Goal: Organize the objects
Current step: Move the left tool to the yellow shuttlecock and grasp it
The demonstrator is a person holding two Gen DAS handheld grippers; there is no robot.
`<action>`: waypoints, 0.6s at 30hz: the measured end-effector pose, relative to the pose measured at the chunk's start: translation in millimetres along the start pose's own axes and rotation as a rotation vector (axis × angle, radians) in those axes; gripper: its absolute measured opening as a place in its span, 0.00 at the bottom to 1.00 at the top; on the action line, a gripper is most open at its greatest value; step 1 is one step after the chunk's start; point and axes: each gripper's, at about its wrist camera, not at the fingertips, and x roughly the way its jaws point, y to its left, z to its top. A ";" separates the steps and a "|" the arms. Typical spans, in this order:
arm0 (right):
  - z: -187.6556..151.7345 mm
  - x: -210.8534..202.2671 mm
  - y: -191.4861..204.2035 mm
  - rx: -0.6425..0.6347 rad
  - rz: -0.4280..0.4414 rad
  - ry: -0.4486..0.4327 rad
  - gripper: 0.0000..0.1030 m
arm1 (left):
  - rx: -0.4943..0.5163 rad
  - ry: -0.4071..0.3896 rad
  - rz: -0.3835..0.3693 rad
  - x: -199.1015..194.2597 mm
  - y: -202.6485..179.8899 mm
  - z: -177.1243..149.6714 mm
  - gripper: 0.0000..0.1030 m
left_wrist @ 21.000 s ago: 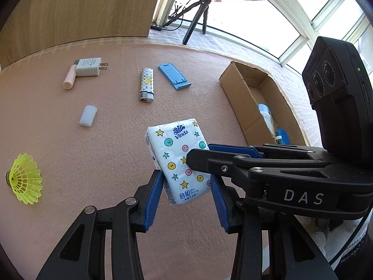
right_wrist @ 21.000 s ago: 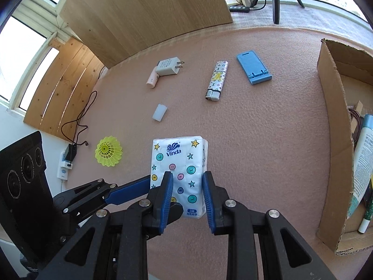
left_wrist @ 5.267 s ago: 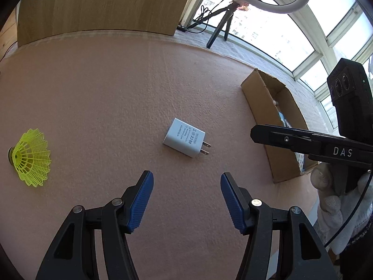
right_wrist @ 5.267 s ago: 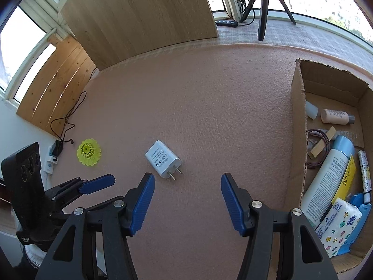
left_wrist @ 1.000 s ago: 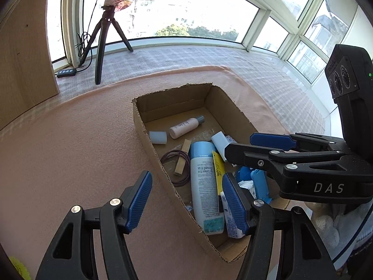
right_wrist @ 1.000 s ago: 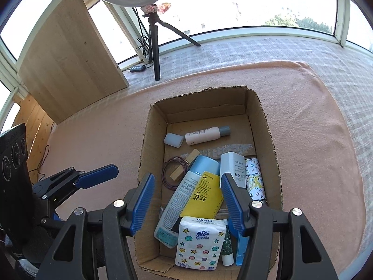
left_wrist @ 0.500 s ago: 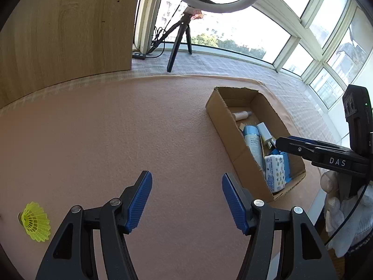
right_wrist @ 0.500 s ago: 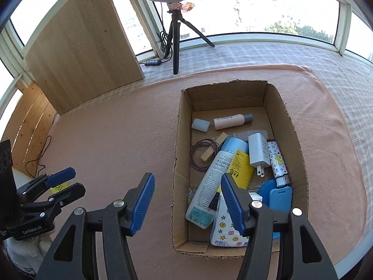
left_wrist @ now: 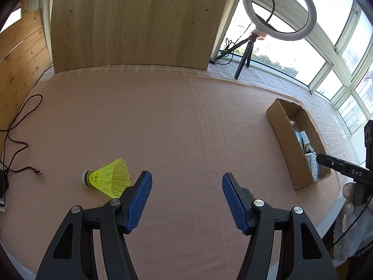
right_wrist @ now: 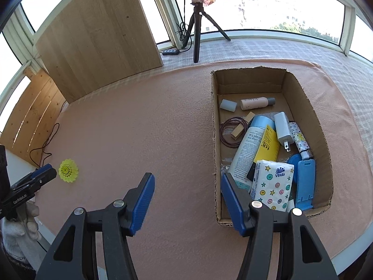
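Just left of the left tongs point(left_wrist: 186, 193), whose blue pads stand apart with nothing between them, one neon-yellow shuttlecock point(left_wrist: 108, 180) lies on its side on the pink desk point(left_wrist: 186, 121), its mesh skirt flaring toward the left pad and its dark-banded cork pointing away. The right tongs point(right_wrist: 187, 192) are likewise spread and empty, their right pad over the near corner of the single cardboard box point(right_wrist: 215, 140). Inside it lie one star-printed tissue pack point(right_wrist: 272, 189), one blue stand point(right_wrist: 304, 186), one white charger point(right_wrist: 282, 130) and, seemingly, two bottles.
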 end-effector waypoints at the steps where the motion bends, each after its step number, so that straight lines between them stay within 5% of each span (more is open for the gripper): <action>1: -2.8 -0.5 1.6 -0.003 -0.007 0.001 0.54 | -0.018 0.000 0.006 -2.4 9.4 -2.4 0.66; 10: -27.9 -8.6 10.3 -0.026 -0.084 -0.005 0.54 | -0.087 0.022 0.078 -8.2 66.6 -16.9 0.67; 18: -45.3 -11.7 5.5 -0.024 -0.116 0.007 0.54 | -0.099 0.066 0.108 16.4 77.7 -17.0 0.67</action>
